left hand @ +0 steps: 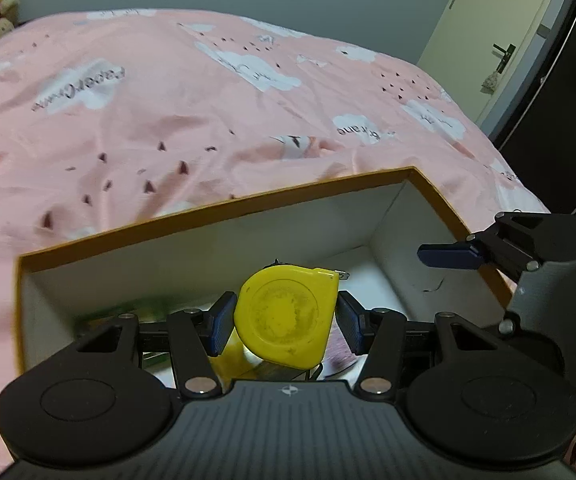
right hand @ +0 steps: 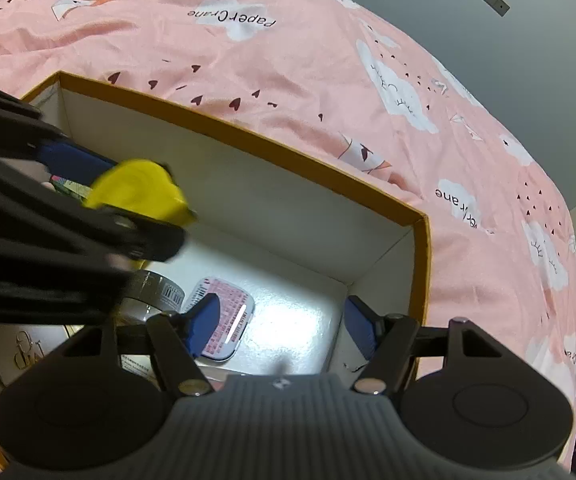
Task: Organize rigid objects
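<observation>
The tape measure (left hand: pixel 286 316) has a yellow plastic case, smooth but scuffed and dull on its round face. The box (left hand: pixel 208 210) looks like stiff card, matt white inside with an ochre rim. The bedcover (left hand: pixel 208 100) is soft pink printed cloth, creased and matt. The left hand-held gripper (left hand: pixel 284 322) is matt black plastic with ribbed blue pads (left hand: pixel 222 326) and shiny metal pins. In the box, a small pack (right hand: pixel 228 320) has a glossy printed label.
</observation>
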Tool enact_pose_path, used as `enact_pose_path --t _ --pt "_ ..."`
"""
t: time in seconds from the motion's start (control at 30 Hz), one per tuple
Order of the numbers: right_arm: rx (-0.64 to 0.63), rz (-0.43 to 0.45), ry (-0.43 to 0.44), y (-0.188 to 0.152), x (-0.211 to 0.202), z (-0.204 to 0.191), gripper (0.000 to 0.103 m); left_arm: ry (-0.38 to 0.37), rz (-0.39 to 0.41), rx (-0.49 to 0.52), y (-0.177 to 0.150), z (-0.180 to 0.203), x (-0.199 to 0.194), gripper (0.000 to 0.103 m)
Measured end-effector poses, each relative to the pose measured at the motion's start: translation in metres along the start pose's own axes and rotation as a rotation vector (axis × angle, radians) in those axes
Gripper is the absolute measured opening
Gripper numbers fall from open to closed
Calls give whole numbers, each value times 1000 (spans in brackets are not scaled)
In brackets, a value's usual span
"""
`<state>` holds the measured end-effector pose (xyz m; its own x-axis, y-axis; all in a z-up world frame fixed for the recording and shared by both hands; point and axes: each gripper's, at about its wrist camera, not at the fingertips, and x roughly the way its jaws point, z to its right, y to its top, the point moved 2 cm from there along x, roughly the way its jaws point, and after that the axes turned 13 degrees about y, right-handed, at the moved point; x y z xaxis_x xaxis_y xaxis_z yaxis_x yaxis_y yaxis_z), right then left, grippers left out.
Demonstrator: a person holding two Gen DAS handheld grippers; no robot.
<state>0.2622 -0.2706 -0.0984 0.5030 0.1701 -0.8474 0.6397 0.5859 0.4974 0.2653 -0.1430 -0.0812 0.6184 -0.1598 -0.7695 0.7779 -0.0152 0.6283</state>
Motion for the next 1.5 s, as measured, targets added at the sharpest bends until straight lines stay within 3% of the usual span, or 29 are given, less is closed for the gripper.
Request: enact_pose_path --t 0.2,0.4,0.77,0.97,1.07,1.2,1.5 --pt "18 5 9 -4 -1 3 68 -45 -66 -21 4 9 21 61" --pt "21 4 20 -6 2 4 69 -40 -104 -17 3 13 34 62" --pt "7 14 20 -4 -4 -5 69 -30 -51 -8 2 13 20 75" --pt "23 52 -13 0 -20 -6 69 -19 56 -48 8 6 -11 75" --pt "38 84 -13 2 -34 -8 69 14 154 -63 11 0 -34 76" --pt "67 141 -10 2 -58 -15 69 102 281 -29 8 -4 -65 80" --pt "153 291 61 -8 -109 -41 70 182 531 98 -11 -5 -131 95"
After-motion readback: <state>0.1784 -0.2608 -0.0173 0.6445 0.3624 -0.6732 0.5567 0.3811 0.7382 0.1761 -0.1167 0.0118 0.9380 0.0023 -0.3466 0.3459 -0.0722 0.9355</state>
